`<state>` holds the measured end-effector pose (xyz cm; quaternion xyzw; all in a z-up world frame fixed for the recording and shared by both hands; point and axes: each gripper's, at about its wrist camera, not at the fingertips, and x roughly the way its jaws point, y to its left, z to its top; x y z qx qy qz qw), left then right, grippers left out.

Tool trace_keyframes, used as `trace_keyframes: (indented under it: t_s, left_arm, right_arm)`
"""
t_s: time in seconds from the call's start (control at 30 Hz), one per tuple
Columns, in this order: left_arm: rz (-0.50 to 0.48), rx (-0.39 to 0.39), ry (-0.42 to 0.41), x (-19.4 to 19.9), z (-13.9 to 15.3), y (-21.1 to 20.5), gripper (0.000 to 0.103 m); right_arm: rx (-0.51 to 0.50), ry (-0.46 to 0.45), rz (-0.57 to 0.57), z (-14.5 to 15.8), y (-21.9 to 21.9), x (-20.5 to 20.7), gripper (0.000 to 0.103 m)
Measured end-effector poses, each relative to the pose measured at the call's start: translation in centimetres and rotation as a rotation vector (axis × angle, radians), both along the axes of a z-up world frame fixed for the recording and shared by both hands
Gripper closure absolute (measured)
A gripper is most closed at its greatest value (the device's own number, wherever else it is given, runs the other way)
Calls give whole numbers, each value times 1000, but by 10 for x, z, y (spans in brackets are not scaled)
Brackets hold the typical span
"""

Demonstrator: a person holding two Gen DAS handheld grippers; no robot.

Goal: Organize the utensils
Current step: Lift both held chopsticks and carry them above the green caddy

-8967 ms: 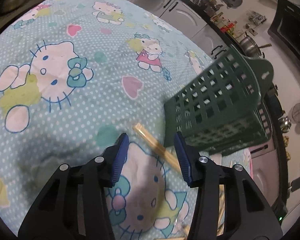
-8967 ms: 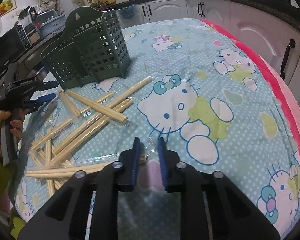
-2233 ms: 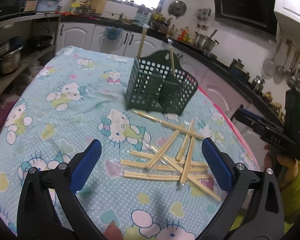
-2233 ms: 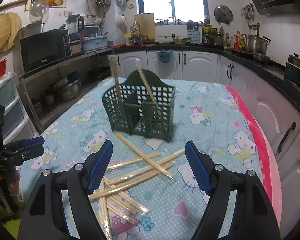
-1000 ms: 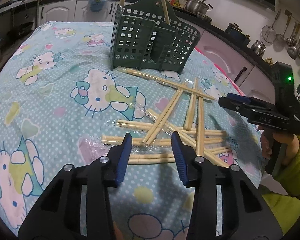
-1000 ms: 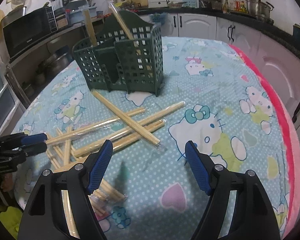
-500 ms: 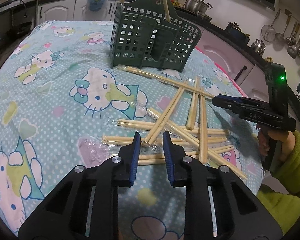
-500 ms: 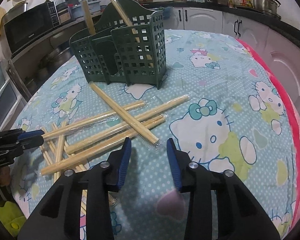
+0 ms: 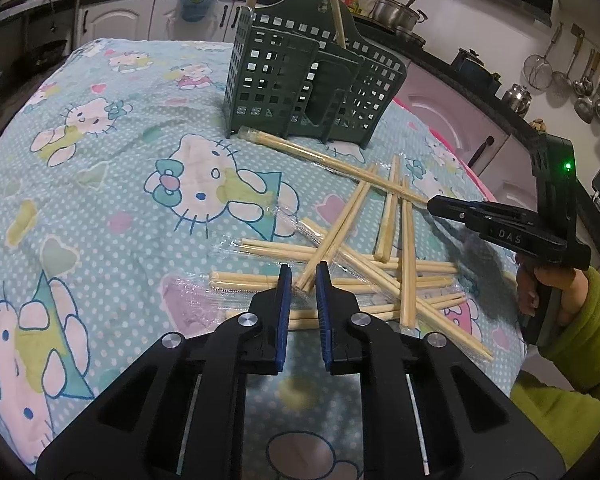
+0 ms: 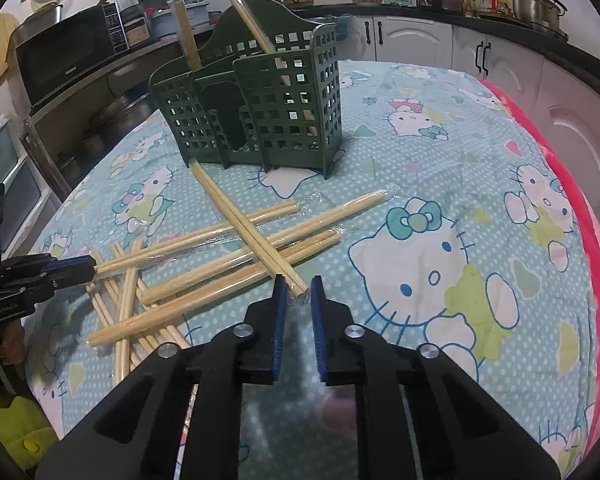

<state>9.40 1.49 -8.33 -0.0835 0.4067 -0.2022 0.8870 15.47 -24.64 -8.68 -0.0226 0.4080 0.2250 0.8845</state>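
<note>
A dark green slotted utensil holder (image 9: 312, 92) (image 10: 260, 112) stands upright on the table with two wrapped chopstick pairs (image 10: 252, 16) sticking out of it. Several more wrapped pairs (image 9: 396, 268) lie crossed in front. My left gripper (image 9: 302, 282) (image 10: 88, 266) is closing its jaws on the near end of a diagonal pair (image 9: 340, 228), pads against it. My right gripper (image 10: 299, 294) (image 9: 434, 202) is closing likewise on the end of the long pair (image 10: 236, 216) that reaches to the holder's foot.
A cartoon-cat tablecloth (image 9: 100, 200) covers the table, with a pink edge (image 10: 572, 184) on the right. Kitchen counters, cabinets, pots and a microwave (image 10: 68, 60) ring the table. A hand in a green sleeve (image 9: 572, 320) holds the right gripper.
Both grippers have narrowed from wide apart to almost shut around chopstick ends, and they sit lower over the pile. Earlier, the holder lay tipped; it now stands with two pairs in it.
</note>
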Motion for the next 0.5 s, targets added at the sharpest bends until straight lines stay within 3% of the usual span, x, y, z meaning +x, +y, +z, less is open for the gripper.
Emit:
trace_keyframes:
  t_s: [0.27, 0.5]
  left_arm:
    - [9, -25, -27, -5, 10, 4, 98]
    - [27, -53, -103, -8, 43, 10, 99]
  right_arm:
    - [24, -60, 8, 19, 1, -14, 98]
    - [63, -168, 35, 63, 10, -31, 99]
